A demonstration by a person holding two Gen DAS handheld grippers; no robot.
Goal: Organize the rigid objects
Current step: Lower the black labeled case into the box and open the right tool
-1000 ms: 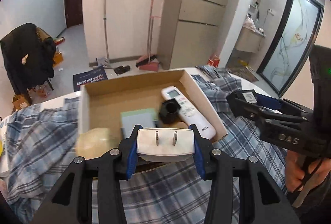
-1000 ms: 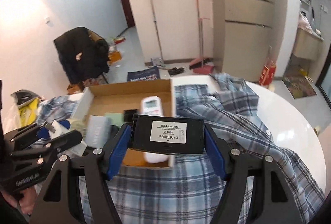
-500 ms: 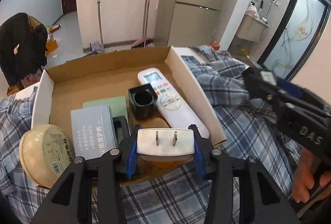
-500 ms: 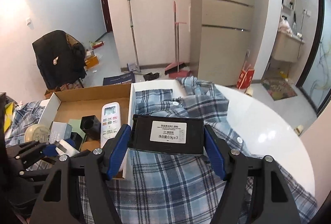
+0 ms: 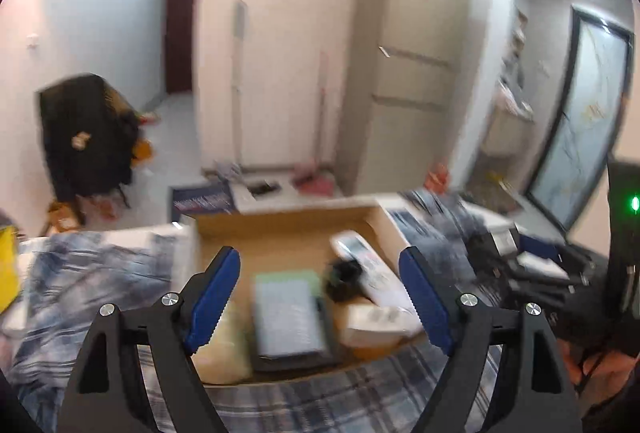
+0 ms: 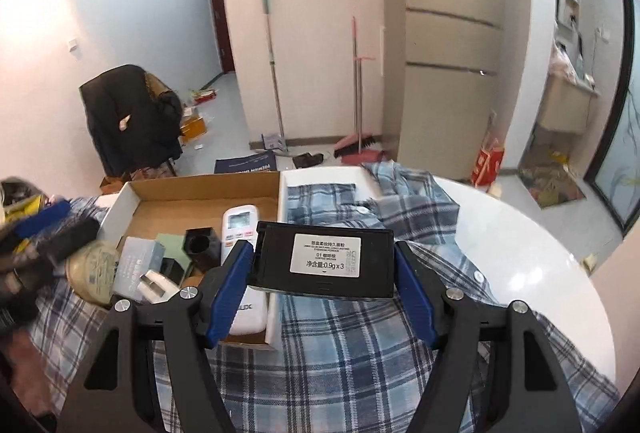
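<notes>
In the right wrist view the right gripper (image 6: 323, 269) is clamped on a flat black case (image 6: 324, 259) with a white label, its blue pads pressing on the two short ends, so the case's long axis runs left to right across the lower middle of the frame. The cardboard box (image 6: 200, 189) lies to the left of and slightly beyond it; the case's left end overlaps the box's white right wall in this view. The box already holds a white remote (image 6: 239, 229), a black cup (image 6: 202, 243), a white plug adapter (image 6: 154, 285) and a round tin (image 6: 94, 269). I judge that the coming move is a short shift left over that wall and down into the free floor, and that the right gripper is the one to make it. In the blurred left wrist view the left gripper (image 5: 320, 293) is spread wide and holds nothing, hanging above the near edge of the box, just beyond which the plug adapter lies.
</notes>
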